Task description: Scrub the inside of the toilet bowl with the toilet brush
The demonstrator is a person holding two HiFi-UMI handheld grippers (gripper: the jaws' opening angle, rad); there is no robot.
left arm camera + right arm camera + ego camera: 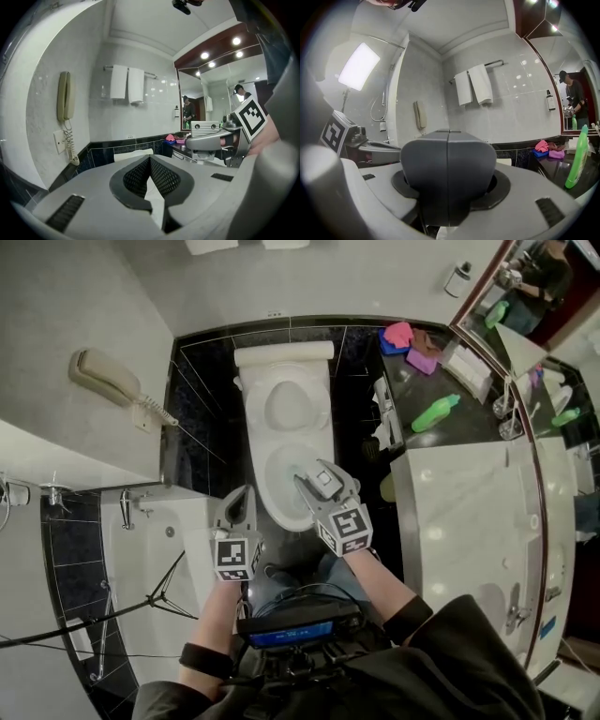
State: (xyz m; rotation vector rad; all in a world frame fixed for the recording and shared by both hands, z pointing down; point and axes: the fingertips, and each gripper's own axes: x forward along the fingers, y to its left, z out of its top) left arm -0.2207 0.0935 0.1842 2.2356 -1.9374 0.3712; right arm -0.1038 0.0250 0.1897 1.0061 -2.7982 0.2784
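Observation:
The white toilet stands against the black-tiled wall with its lid up, its bowl open below me. My right gripper hangs over the bowl's right half, shut on the dark grey handle of the toilet brush. That handle fills the space between the jaws in the right gripper view, and the brush head is hidden beneath. My left gripper is held beside the bowl's left rim, shut and empty; its ribbed pads meet at the tips.
A black counter at the right carries a green bottle and pink cloths. A wall phone hangs at the left above the bathtub. A tripod stands by my left arm. Towels hang above the toilet.

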